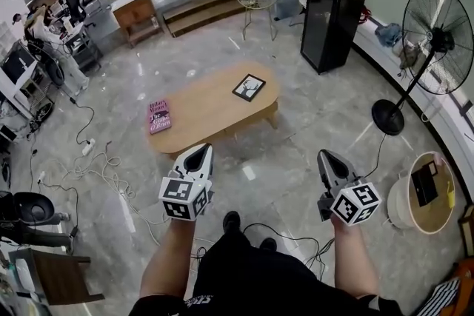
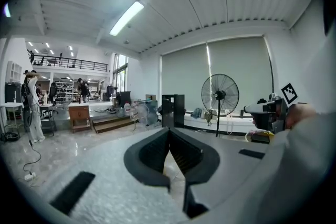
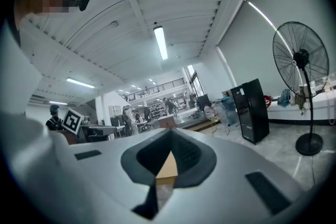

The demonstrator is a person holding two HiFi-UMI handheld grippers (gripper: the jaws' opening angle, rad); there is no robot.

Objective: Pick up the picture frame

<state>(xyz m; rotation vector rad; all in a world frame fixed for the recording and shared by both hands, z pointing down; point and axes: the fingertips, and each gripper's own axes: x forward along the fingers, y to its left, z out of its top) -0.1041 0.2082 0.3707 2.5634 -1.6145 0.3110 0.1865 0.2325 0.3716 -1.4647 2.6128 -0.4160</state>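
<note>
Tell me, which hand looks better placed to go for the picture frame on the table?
Left, narrowly, I'd guess. The left tongs sit nearer the picture frame; the right tongs hang beyond the end of the table. Both are shut and well short.

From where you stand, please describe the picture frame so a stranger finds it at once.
Find the oval wooden table mid-floor. The picture frame lies flat near its right end. It is black-edged with a pale middle; the book at the left end is pink.
</note>
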